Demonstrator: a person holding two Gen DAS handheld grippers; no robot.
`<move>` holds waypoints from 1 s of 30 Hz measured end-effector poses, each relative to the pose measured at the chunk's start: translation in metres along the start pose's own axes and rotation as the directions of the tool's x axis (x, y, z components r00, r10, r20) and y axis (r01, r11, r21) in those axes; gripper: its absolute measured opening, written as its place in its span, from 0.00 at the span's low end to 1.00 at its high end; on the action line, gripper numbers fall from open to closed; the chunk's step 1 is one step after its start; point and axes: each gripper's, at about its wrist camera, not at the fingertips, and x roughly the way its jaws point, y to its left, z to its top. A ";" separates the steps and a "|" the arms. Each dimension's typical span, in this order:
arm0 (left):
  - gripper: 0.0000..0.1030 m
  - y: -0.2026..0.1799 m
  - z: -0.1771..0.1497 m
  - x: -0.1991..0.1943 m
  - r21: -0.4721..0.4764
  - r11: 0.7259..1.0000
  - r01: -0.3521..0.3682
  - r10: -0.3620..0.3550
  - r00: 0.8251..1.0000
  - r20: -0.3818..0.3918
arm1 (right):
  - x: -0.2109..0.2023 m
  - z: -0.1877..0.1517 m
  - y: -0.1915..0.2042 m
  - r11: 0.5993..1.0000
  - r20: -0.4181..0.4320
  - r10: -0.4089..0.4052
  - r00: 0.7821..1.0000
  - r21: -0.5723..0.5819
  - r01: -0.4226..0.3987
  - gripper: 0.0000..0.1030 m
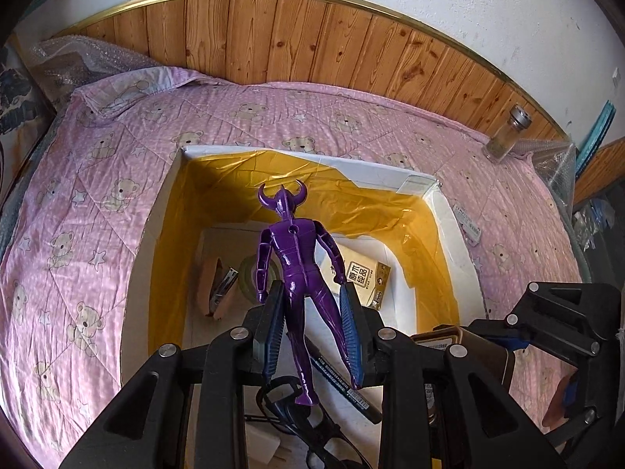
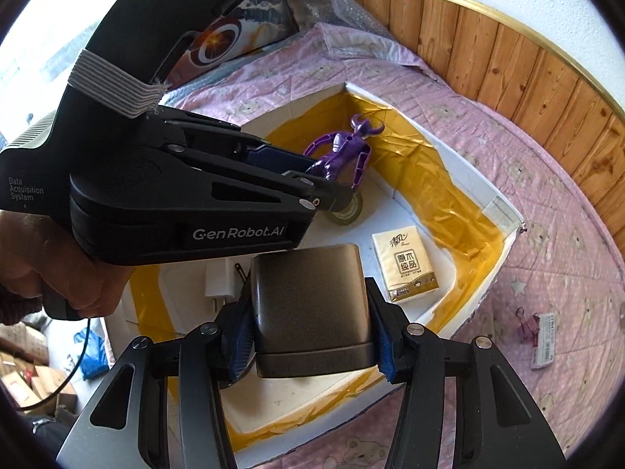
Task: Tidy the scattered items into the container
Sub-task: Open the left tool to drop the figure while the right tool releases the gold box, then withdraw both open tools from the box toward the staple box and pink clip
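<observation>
Overhead, both claws hang above white box point(image 1: 390, 179) lined with yellow tape, resting on pink bear-print bed cover point(image 1: 97, 179). Left claw point(image 1: 312, 324) pinches purple horned figure point(image 1: 297, 258) by legs, head outward, poised for drop. Right claw point(image 2: 312, 332) squeezes dark rounded case point(image 2: 312, 305) by its sides. Tissue pack point(image 2: 406, 265), tape roll point(image 2: 347, 211), marker point(image 1: 343, 385) already inside box. Pink binder clip point(image 2: 527, 324), glass jar point(image 1: 506, 135) lie on bed outside, likely next.
</observation>
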 end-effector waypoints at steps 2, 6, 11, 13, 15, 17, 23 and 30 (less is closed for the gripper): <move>0.28 0.002 0.001 0.009 -0.006 1.000 0.004 -0.005 1.000 -0.020 | 0.004 0.003 -0.002 1.000 -0.012 -0.001 1.000 -0.007 0.001 0.50; 0.28 0.007 0.003 0.023 -0.027 1.000 0.008 -0.009 0.999 -0.043 | 0.012 0.005 -0.005 1.000 -0.036 -0.007 0.999 -0.022 0.006 0.50; 0.25 0.011 0.004 0.034 -0.035 0.999 0.007 -0.009 0.999 -0.053 | 0.019 0.004 -0.012 1.000 -0.050 -0.006 0.999 -0.005 0.006 0.50; 0.25 0.012 0.006 0.037 -0.041 0.999 0.002 -0.004 0.999 -0.054 | 0.020 0.004 -0.012 1.000 -0.056 -0.007 0.998 -0.005 0.006 0.50; 0.26 0.013 0.008 0.040 -0.043 0.999 -0.011 0.009 0.998 -0.056 | 0.021 0.004 -0.012 1.000 -0.062 -0.004 0.998 -0.006 0.003 0.50; 0.26 0.015 0.009 0.043 -0.049 0.999 -0.011 0.008 0.998 -0.062 | 0.022 0.004 -0.013 1.000 -0.069 -0.007 0.998 -0.001 0.007 0.50; 0.26 0.031 0.013 0.037 -0.094 0.996 -0.012 0.008 0.999 -0.048 | 0.020 0.006 -0.018 1.000 -0.062 -0.006 0.998 0.020 0.007 0.50; 0.26 0.038 0.013 0.030 -0.101 0.995 -0.015 0.010 0.999 -0.045 | 0.018 0.009 -0.017 1.000 -0.055 -0.002 0.998 0.023 0.004 0.50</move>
